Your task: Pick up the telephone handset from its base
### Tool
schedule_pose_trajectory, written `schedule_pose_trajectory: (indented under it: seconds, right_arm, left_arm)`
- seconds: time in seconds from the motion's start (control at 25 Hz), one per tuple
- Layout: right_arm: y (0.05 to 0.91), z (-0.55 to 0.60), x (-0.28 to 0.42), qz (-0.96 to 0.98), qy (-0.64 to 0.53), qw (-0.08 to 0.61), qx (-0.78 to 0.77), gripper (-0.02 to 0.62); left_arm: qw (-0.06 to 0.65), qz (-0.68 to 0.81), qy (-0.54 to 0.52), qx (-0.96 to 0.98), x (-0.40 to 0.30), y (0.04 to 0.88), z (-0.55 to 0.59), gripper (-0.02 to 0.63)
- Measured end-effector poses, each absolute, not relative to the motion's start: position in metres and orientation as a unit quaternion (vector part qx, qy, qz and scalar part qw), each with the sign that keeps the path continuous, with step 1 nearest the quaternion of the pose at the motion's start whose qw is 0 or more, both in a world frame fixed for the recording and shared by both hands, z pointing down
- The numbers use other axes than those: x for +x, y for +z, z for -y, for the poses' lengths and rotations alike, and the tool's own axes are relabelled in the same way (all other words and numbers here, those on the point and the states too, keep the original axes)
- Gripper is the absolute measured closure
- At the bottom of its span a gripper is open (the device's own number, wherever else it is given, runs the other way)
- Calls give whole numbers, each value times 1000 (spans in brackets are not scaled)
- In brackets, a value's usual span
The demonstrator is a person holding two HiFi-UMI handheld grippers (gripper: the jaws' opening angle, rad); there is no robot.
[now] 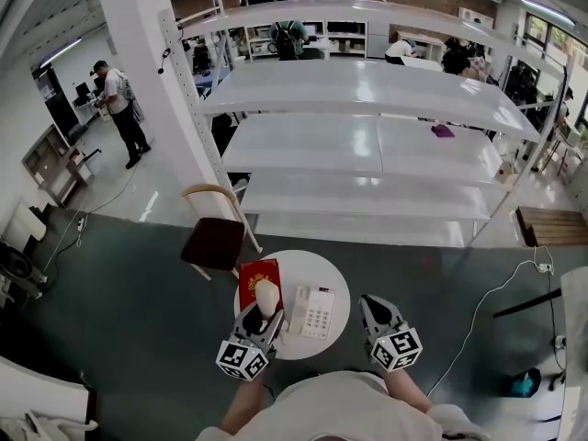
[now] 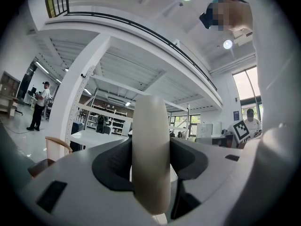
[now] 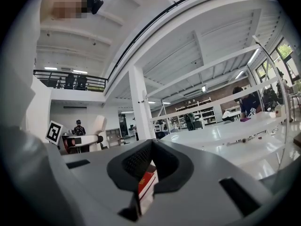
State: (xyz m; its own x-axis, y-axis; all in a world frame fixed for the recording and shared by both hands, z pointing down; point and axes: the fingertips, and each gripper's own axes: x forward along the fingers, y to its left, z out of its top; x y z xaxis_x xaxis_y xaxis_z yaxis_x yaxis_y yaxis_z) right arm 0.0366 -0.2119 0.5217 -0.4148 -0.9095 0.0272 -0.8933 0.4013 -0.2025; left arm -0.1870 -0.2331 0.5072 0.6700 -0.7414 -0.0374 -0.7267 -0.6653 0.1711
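The cream telephone handset (image 2: 149,121) stands on end between the jaws of my left gripper (image 2: 150,149), whose pads press on both its sides. In the head view the handset (image 1: 267,296) is held in the left gripper (image 1: 259,318) just left of the white telephone base (image 1: 315,312) with its keypad, apart from the cradle. Off the table's right side is my right gripper (image 1: 370,309), jaw tips together and nothing in them. In the right gripper view the right gripper (image 3: 151,143) points level, and the handset (image 3: 97,125) shows at the left.
The phone sits on a small round white table (image 1: 317,263) beside a red box (image 1: 258,276), which also shows as the red box (image 3: 146,182) past the right jaws. A wooden chair (image 1: 213,237) stands behind the table on the left, with long white shelves (image 1: 367,136) beyond. A person (image 1: 119,108) stands far left.
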Motion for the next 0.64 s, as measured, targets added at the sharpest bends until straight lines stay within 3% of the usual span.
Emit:
schedule_pose_trajectory:
  seconds: [0.64]
  right_arm:
    - [522, 213, 43, -832, -90, 43, -546, 588]
  left_arm:
    - [68, 395, -43, 915, -181, 505, 242, 379]
